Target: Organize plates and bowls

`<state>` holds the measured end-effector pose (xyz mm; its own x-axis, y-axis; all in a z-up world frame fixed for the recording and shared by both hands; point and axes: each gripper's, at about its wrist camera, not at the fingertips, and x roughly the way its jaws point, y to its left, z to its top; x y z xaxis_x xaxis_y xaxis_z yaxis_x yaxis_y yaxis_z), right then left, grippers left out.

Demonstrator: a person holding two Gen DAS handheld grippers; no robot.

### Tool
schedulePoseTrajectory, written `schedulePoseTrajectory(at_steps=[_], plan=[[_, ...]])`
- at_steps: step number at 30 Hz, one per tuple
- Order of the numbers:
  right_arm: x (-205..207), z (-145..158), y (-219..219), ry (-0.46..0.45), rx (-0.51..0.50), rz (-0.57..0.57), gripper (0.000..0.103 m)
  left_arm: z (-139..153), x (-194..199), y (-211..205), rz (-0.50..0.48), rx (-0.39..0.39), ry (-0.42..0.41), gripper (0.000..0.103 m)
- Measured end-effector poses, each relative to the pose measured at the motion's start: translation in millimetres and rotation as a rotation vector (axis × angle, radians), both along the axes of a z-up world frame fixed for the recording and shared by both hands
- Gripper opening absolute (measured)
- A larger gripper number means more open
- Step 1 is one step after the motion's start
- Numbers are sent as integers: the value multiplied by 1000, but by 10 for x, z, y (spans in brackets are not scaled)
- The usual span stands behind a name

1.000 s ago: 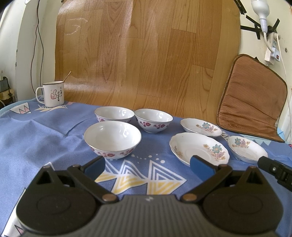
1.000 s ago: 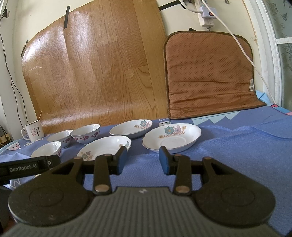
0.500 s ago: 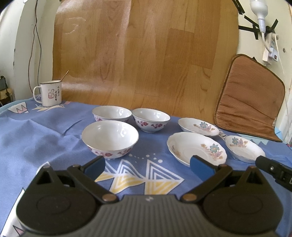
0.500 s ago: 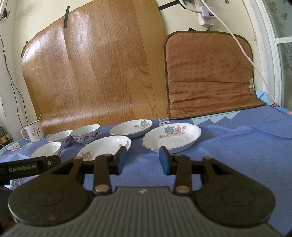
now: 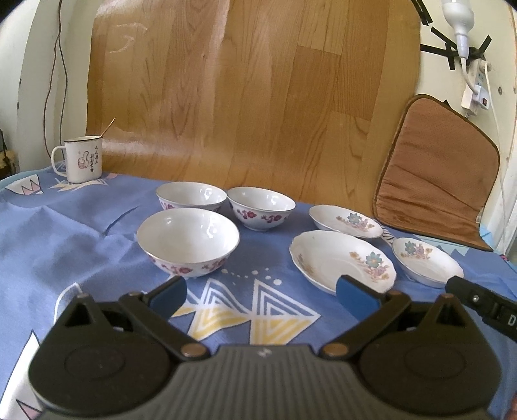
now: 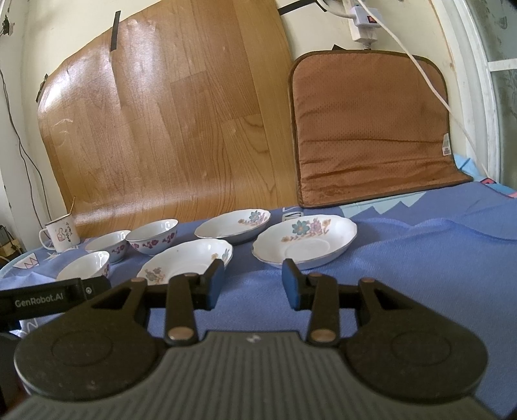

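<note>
Three white bowls with red flowers stand on the blue cloth: a near one [image 5: 188, 245] [image 6: 85, 265] and two behind it [image 5: 191, 196] [image 5: 261, 208]. To their right lie three flowered plates: a near one [image 5: 342, 260] [image 6: 187, 261], a far one [image 5: 345, 221] [image 6: 233, 223] and a right one [image 5: 426, 261] [image 6: 305, 242]. My left gripper [image 5: 260, 292] is open and empty, just short of the near bowl and near plate. My right gripper [image 6: 252, 284] is open and empty, in front of the right plate.
A white mug [image 5: 82, 159] with a spoon stands at the far left. A wood-pattern sheet [image 5: 252, 97] and a brown cushion [image 6: 368, 129] lean on the back wall. A power strip with a cable [image 6: 363, 19] hangs above the cushion.
My left gripper has shifted slightly, so the dishes sit a little lower and further left in its view. The right gripper has not moved.
</note>
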<state>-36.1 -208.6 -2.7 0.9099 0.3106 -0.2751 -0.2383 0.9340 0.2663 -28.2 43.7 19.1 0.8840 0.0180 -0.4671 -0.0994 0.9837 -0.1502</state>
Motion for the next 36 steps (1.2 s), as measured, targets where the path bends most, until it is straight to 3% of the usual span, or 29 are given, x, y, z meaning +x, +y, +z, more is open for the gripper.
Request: schedulePoseTrajectory(at_steps=[36], plan=[[12,-5,-9,18,24,6,44,-15,26,5,-21,-17,13,102]])
